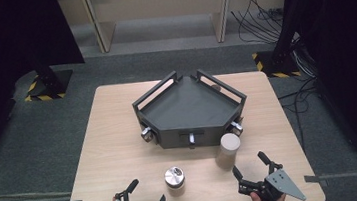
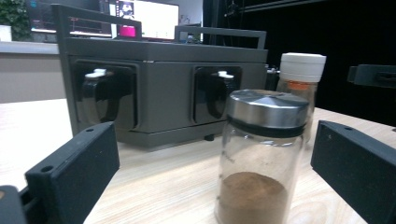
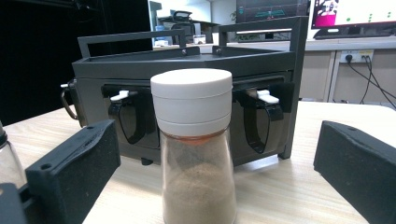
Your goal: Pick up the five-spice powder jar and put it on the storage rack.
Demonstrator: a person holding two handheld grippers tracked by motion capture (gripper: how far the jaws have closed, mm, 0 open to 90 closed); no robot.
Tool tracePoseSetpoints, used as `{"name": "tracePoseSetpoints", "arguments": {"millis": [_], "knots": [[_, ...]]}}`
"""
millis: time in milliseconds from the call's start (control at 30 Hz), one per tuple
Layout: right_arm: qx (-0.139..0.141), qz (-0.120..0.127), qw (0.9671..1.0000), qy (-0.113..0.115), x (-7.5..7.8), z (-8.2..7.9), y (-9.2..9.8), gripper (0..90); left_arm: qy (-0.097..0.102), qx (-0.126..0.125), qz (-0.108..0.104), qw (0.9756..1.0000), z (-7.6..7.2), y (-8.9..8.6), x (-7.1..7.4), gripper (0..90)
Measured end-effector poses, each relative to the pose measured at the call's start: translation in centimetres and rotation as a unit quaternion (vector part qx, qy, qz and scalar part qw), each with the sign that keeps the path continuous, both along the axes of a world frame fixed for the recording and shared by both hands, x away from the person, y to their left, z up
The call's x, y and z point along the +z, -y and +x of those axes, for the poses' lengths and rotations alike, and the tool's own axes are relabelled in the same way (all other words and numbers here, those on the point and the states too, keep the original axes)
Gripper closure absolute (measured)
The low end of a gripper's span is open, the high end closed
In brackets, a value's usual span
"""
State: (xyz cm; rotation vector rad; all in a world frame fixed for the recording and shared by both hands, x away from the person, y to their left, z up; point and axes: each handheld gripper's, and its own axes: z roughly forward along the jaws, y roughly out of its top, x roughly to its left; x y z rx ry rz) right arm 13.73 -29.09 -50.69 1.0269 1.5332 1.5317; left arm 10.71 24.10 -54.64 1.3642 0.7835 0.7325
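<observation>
Nearest the camera, at the table's near edge, the left tool (image 1: 146, 196) has its jaws spread wide and grips nothing; the right tool (image 1: 249, 166) is likewise wide open and empty. Just beyond the left tool stands a glass jar with a metal lid (image 1: 175, 180), holding brown powder, upright on the table (image 1: 106, 153). Right of it and a little farther, just ahead of the right tool, stands a white-capped spice jar (image 1: 227, 151), also upright. Neither jar touches a jaw. Beyond both jars sits a dark grey angled rack (image 1: 187, 110) with clips on its near faces.
</observation>
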Motion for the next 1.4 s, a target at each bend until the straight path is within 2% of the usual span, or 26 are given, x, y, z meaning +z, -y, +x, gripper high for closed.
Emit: {"name": "tracePoseSetpoints", "arguments": {"millis": [233, 267, 600, 1400], "knots": [[-0.001, 0.002, 1.0000, 0.000, 0.0, 0.0, 0.0, 0.6, 0.000, -0.014, 0.003, 0.9999, 0.5, 0.9, 0.3, 0.4], [-0.001, 0.002, 1.0000, 0.000, 0.0, 0.0, 0.0, 0.6, 0.001, -0.020, 0.008, 0.9998, 0.6, 1.3, 0.4, 0.4], [0.000, 0.003, 1.0000, 0.002, 0.0, 0.0, 0.0, 0.6, -0.004, -0.032, 0.019, 0.9993, 1.4, 2.4, 0.7, 0.7], [0.000, 0.003, 1.0000, 0.002, -0.1, 0.0, 0.0, 0.6, -0.026, -0.032, 0.031, 0.9987, 3.3, 4.5, 1.2, 2.2]]}}
